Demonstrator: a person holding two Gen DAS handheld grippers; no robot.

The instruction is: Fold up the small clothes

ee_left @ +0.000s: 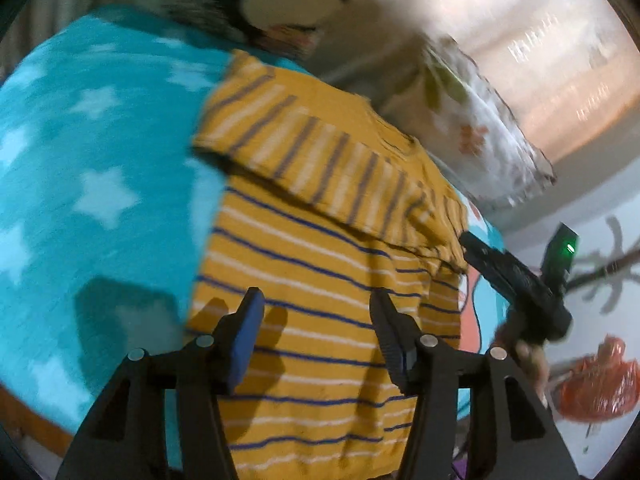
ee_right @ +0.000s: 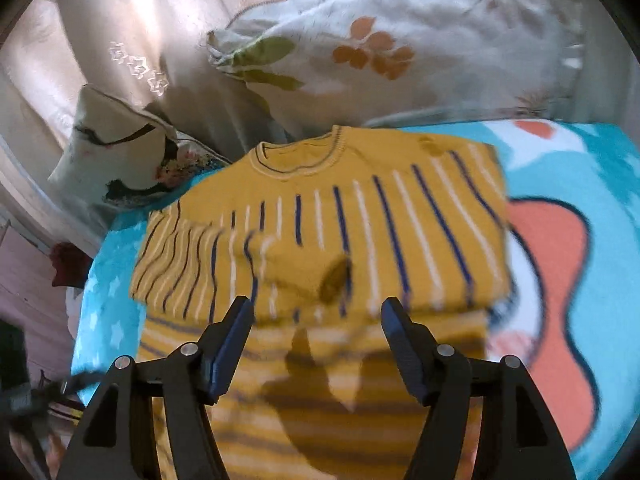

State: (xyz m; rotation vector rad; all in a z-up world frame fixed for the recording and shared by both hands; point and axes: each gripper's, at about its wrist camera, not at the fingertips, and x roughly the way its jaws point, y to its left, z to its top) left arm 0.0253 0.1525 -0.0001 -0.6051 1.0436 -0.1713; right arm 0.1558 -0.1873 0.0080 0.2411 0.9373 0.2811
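Note:
A mustard-yellow sweater (ee_left: 320,264) with blue and white stripes lies flat on a teal star blanket (ee_left: 100,160). Its sleeves are folded across the chest, and in the right wrist view the sweater (ee_right: 360,216) has its collar at the far end. My left gripper (ee_left: 316,294) hovers open over the lower body of the sweater with nothing between its pads. My right gripper (ee_right: 316,302) is open too, just above the folded sleeve's lower edge, and holds nothing. In the left wrist view the right tool's black body (ee_left: 520,280) sits at the sweater's right edge, held by a hand.
A floral pillow (ee_right: 400,40) and a second printed pillow (ee_right: 116,152) lie beyond the collar, against a pale curtain (ee_right: 140,20). The blanket (ee_right: 560,260) carries an orange cartoon patch on the right. An orange plastic bag (ee_left: 592,384) lies off the bed.

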